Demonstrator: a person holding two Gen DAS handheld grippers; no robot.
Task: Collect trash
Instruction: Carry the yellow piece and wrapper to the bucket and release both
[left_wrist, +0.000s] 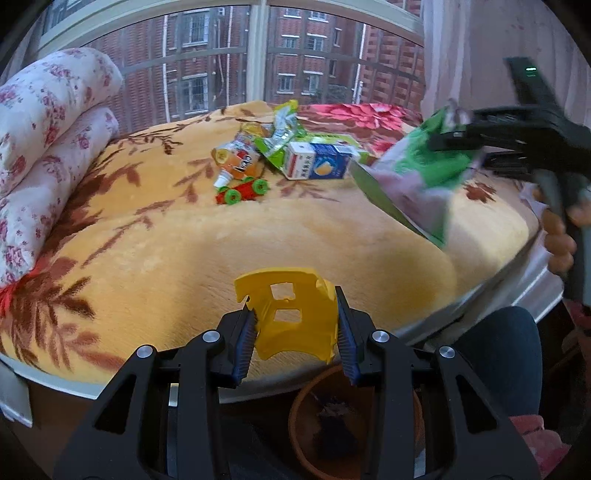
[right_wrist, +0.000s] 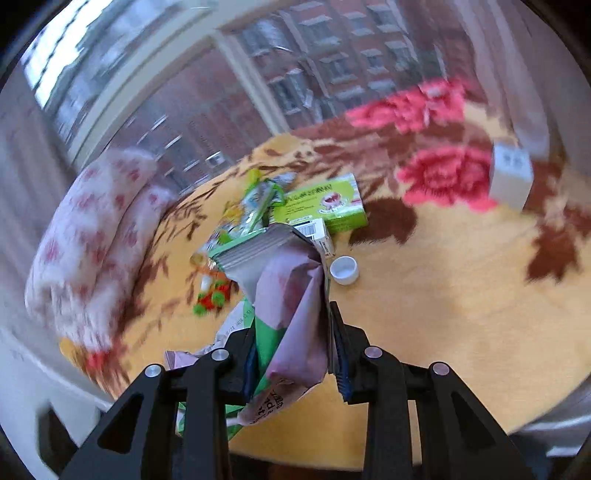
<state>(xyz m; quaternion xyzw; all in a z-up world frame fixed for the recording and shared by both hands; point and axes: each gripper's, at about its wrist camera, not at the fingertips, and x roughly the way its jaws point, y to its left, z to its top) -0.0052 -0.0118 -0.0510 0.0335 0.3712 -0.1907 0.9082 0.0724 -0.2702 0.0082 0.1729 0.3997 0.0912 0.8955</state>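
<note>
Snack bag (right_wrist: 291, 295), green and purple, clamped in right tongs (right_wrist: 295, 354) above bed (left_wrist: 184, 236) edge; yellow plastic piece (left_wrist: 291, 314) gripped by left tongs (left_wrist: 295, 332); trash pile (left_wrist: 295, 155) near far edge.

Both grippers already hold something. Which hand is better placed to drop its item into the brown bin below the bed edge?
Left. The left gripper holds the yellow plastic piece just above the brown bin. The right gripper holds the green snack bag higher up, over the bed.
</note>
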